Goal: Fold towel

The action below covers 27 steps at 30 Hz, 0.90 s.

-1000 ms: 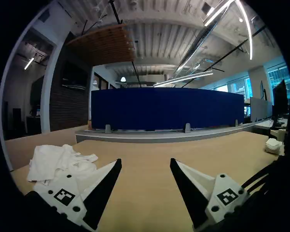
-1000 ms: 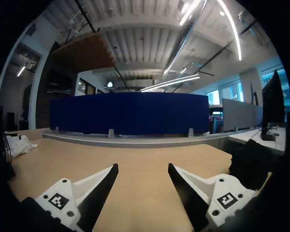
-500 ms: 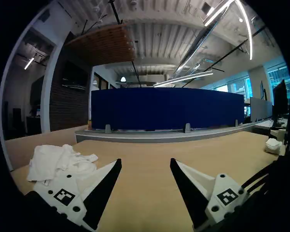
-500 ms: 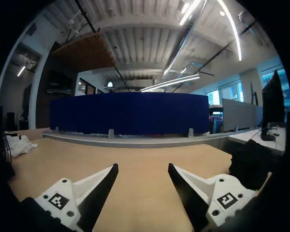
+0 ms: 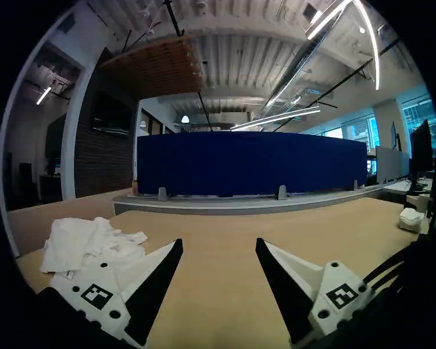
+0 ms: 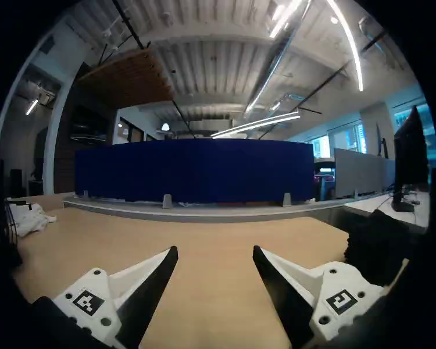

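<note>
Nothing has moved since a second ago. At the left, the crumpled white towel (image 5: 93,247) lies on the wooden table (image 5: 218,302), just beside the left gripper (image 5: 218,241), whose fingers stand apart, holding nothing. Farther right, the right gripper (image 6: 214,249) likewise gapes, empty, over the table.

Left gripper (image 5: 218,241) is sitting low over the wooden table (image 5: 235,224), fingers spreading wide apart, bare tabletop showing through the gap. White towel (image 5: 87,244) is lying crumpled in a heap on the table at the left, just beyond the left finger (image 5: 122,279), which is hiding the towel's near edge. Whether cloth and finger are touching: cannot tell. Blue partition (image 5: 247,163) is running across the far edge of the table. A small white bundle (image 5: 411,218) is resting far right, near a dark monitor (image 5: 421,148). Strip lights (image 5: 276,118) are glowing overhead.
</note>
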Tool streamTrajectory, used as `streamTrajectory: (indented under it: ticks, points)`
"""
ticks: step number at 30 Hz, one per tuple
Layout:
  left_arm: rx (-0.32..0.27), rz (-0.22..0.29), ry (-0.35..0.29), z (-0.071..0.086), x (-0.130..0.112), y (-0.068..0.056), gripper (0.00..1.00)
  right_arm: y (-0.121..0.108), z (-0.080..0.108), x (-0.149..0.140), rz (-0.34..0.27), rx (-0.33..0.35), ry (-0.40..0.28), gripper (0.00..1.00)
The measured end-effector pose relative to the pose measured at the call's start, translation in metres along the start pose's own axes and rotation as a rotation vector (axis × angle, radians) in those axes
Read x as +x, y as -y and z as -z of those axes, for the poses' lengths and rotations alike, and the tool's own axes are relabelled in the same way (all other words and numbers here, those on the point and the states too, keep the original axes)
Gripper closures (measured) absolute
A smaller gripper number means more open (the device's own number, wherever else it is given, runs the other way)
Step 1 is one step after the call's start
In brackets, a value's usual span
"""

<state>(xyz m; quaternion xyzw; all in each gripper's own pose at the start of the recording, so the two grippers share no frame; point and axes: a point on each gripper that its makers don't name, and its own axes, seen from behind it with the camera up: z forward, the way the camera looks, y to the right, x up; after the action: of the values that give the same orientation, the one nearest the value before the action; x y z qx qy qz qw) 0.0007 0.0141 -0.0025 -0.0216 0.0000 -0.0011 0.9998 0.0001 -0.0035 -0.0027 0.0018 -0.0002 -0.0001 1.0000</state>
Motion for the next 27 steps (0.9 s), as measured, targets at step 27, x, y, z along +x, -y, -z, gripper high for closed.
streamTrajectory:
  ticks: [27]
  points:
    - [0.000, 0.001, 0.001, 0.0013, 0.0014, 0.0006, 0.07, 0.0001, 0.0009, 0.0003, 0.000, 0.000, 0.000, 0.00]
